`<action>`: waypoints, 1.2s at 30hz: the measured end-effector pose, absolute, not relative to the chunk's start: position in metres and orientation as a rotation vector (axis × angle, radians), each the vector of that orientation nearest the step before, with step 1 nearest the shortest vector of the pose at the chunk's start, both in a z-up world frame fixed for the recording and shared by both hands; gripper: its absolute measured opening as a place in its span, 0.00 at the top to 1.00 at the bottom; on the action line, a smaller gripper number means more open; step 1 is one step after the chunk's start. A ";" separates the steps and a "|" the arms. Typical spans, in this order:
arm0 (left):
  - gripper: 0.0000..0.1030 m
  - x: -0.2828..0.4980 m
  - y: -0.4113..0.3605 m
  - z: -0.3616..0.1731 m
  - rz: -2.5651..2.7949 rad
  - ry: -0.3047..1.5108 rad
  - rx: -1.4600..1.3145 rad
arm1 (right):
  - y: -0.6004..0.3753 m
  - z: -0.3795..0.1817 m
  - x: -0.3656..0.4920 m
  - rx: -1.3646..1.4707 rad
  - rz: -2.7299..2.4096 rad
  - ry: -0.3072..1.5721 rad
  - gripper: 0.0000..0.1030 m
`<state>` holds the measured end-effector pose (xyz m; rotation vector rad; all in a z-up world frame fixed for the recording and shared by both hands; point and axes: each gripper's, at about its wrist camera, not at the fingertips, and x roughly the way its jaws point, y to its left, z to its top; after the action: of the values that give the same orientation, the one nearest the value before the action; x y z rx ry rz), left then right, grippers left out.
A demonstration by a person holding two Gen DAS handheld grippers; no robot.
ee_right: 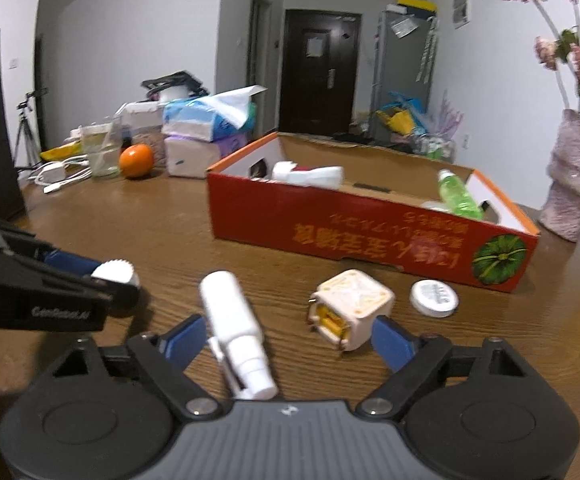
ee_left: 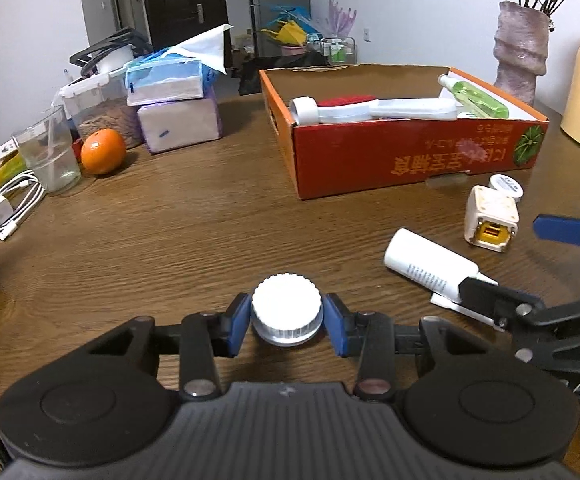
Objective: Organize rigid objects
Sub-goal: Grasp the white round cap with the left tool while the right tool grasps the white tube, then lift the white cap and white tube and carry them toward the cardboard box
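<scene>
White jar (ee_left: 286,309) sits clamped in left gripper (ee_left: 286,322), low over table (ee_left: 169,240). Right gripper (ee_right: 285,334) is open w/ spray bottle (ee_right: 235,330) lying between its fingers, cube adapter (ee_right: 350,308) by right finger. Risk: closing may snag adapter or roll bottle away.

On the wooden table (ee_left: 169,240) stood one red cardboard box (ee_left: 410,156), two white jars (ee_left: 287,310), one white bottle (ee_left: 422,266), one cube plug (ee_left: 490,218), one orange (ee_left: 103,151), one glass (ee_left: 49,156), two tissue packs (ee_left: 177,120), one vase (ee_left: 520,60).
</scene>
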<state>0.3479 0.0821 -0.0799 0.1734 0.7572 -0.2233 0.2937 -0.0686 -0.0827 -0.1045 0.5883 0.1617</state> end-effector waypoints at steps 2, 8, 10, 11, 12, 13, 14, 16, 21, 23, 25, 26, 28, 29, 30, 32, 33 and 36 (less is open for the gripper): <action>0.60 0.348 0.083 -0.080 -0.222 0.756 0.173 | -0.065 -0.085 0.297 -0.109 0.182 0.601 0.25; 0.60 0.349 0.085 -0.079 -0.208 0.754 0.166 | -0.050 -0.092 0.310 -0.123 0.235 0.648 0.44; 0.60 0.350 0.086 -0.079 -0.205 0.753 0.165 | -0.045 -0.095 0.314 -0.127 0.243 0.663 0.51; 0.60 0.350 0.086 -0.078 -0.204 0.751 0.163 | -0.045 -0.096 0.316 -0.127 0.247 0.667 0.53; 0.60 0.350 0.087 -0.078 -0.203 0.750 0.163 | -0.044 -0.097 0.317 -0.121 0.251 0.663 0.54; 0.60 0.350 0.087 -0.078 -0.202 0.748 0.161 | -0.044 -0.097 0.318 -0.118 0.254 0.663 0.56; 0.60 0.350 0.087 -0.077 -0.199 0.748 0.160 | -0.044 -0.097 0.320 -0.112 0.255 0.664 0.58; 0.60 0.351 0.087 -0.078 -0.195 0.748 0.160 | -0.046 -0.098 0.321 -0.090 0.261 0.663 0.69; 0.60 0.353 0.089 -0.076 -0.176 0.740 0.157 | -0.050 -0.096 0.320 -0.064 0.262 0.659 0.74; 0.60 0.353 0.090 -0.074 -0.168 0.732 0.154 | -0.052 -0.095 0.319 -0.056 0.254 0.655 0.74; 0.60 0.353 0.091 -0.073 -0.162 0.724 0.153 | -0.056 -0.092 0.318 -0.039 0.254 0.649 0.74; 0.60 0.353 0.091 -0.072 -0.156 0.720 0.153 | -0.057 -0.092 0.318 -0.034 0.253 0.644 0.74; 0.60 0.353 0.092 -0.071 -0.146 0.713 0.155 | -0.058 -0.090 0.317 -0.027 0.258 0.638 0.74; 0.60 0.353 0.093 -0.070 -0.142 0.711 0.154 | -0.058 -0.090 0.317 -0.026 0.260 0.636 0.74; 0.60 0.354 0.093 -0.070 -0.136 0.709 0.153 | -0.058 -0.089 0.317 -0.028 0.262 0.634 0.74; 0.60 0.354 0.093 -0.068 -0.131 0.707 0.146 | -0.058 -0.087 0.315 -0.027 0.268 0.628 0.74; 0.60 0.354 0.093 -0.067 -0.129 0.705 0.143 | -0.059 -0.086 0.314 -0.026 0.271 0.624 0.74; 0.60 0.353 0.092 -0.063 -0.121 0.696 0.130 | -0.060 -0.081 0.311 -0.022 0.274 0.608 0.74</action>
<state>0.3528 0.0925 -0.0630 0.1299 0.6958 -0.1213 0.3105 -0.0603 -0.0808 -0.0216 0.6078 0.2742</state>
